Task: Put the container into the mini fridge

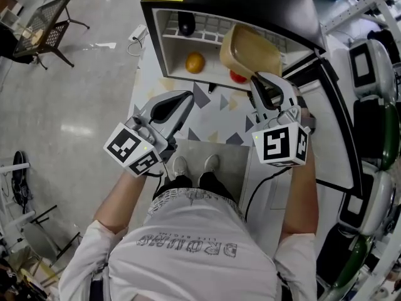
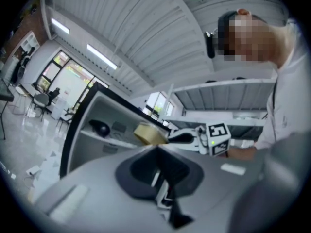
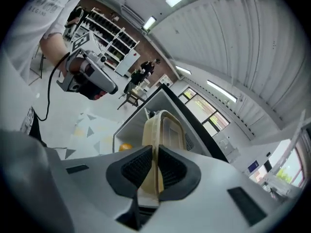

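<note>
The tan plastic container (image 1: 250,52) hangs tilted on edge just in front of the open mini fridge (image 1: 164,39), over its white shelf. My right gripper (image 1: 266,81) is shut on the container's near rim; in the right gripper view the rim (image 3: 163,130) stands pinched between the dark pads (image 3: 138,166). My left gripper (image 1: 187,98) hovers lower left of the fridge opening, jaws together and holding nothing. From the left gripper view the container (image 2: 149,134) and the right gripper (image 2: 183,137) appear before the fridge.
Inside the fridge lie an orange (image 1: 195,62), a dark round object (image 1: 186,22) and something red (image 1: 237,76) partly behind the container. The fridge door (image 1: 341,130) stands open at the right, beside racks with bottles (image 1: 376,137). A mesh chair (image 1: 47,21) stands far left.
</note>
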The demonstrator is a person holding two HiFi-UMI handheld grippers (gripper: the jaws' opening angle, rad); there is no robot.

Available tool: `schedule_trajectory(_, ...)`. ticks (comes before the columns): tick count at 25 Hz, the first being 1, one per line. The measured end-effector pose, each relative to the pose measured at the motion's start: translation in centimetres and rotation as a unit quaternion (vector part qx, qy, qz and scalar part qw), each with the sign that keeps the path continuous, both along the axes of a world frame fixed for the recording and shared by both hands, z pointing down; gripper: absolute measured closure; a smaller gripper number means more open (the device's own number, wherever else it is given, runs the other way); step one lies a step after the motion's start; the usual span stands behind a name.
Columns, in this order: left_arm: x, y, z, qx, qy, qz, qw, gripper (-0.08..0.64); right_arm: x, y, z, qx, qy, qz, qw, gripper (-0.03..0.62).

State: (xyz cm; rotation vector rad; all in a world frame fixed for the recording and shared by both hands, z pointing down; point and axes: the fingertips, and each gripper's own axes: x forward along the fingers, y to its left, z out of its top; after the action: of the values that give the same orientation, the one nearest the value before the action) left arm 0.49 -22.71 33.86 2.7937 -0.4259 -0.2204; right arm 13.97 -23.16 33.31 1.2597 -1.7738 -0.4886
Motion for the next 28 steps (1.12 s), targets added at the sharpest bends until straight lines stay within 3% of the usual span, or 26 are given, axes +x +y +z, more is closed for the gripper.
schedule_trajectory(14,1.3,-1.7,0.6,-0.01,0.006,0.006,0.9999,0.552,2.2,-4.5,-0.1,-0.017,0.102,0.016,0.995,0.554)
schedule_trajectory(28,1.9,-2.9,1.3,-0.017,0.003,0.015,0.9997,0.552,4.3,-7.7,0.7,-0.027,0.158,0.038,0.986,0.552)
